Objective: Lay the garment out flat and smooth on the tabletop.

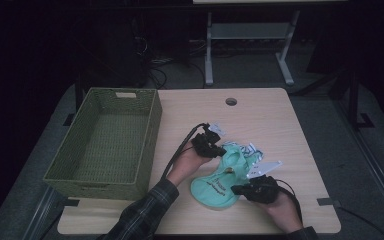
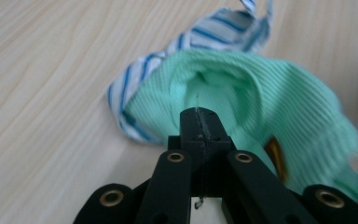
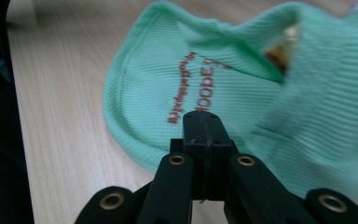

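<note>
**Both grippers clamped at the mint-green garment**

We take the woven green basket (image 1: 107, 140) as our landmark. It stands on the pale wooden table (image 1: 260, 115), along the table's left edge in the high view. Off to its right, well apart from its wall, lies the mint-green ribbed garment (image 1: 222, 177), a small cloth piece with dark lettering across its rounded lower part. On the side of it away from the basket and toward the far edge, a blue-and-white striped cloth (image 1: 247, 149) peeps out from beneath.

The left gripper (image 1: 215, 149) sits on the basket side of the garment, at its upper end. In the left gripper view we see the jaws pressed together, tips (image 2: 200, 122) laid against the green rib knit (image 2: 261, 98) at its folded opening, with the striped cloth (image 2: 205, 37) behind. Whether any fabric is pinched between them we cannot tell.

The right gripper (image 1: 237, 189) is farther from the basket, at the garment's lower edge near the front of the table. In the right gripper view its jaws (image 3: 203, 126) are likewise clenched tight, resting over the hem just below the reddish lettering (image 3: 186, 93); a caught fold cannot be made out there either.

A plaid sleeve (image 1: 145, 215) comes in by the basket's near corner.
</note>
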A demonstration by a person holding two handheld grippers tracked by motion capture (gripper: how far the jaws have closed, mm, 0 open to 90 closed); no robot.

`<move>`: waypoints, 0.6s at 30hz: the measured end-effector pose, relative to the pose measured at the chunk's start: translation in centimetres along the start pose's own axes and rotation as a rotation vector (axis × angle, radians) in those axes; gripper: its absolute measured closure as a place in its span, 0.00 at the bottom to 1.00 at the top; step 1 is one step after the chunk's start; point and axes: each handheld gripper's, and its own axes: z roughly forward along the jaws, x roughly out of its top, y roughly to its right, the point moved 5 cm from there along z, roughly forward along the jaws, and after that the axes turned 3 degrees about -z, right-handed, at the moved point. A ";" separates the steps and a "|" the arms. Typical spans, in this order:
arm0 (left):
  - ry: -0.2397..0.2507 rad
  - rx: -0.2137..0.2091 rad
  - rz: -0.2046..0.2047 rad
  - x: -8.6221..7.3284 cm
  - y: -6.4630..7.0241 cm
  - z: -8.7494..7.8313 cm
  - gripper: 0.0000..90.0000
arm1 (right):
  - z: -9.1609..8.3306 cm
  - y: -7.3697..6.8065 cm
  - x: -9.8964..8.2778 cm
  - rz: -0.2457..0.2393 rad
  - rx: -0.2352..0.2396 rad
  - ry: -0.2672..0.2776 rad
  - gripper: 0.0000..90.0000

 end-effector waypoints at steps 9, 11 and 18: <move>-0.038 0.052 -0.006 0.8 -1.6 3.6 1.00 | 1.8 -1.1 0.2 -0.047 0.032 -0.041 1.00; -0.052 0.062 -0.010 0.7 -1.9 4.1 1.00 | 2.0 -1.1 -0.1 -0.043 0.033 -0.063 1.00; -0.074 0.098 -0.003 0.5 -2.8 4.1 1.00 | 1.7 -0.8 -0.4 -0.043 0.030 -0.076 1.00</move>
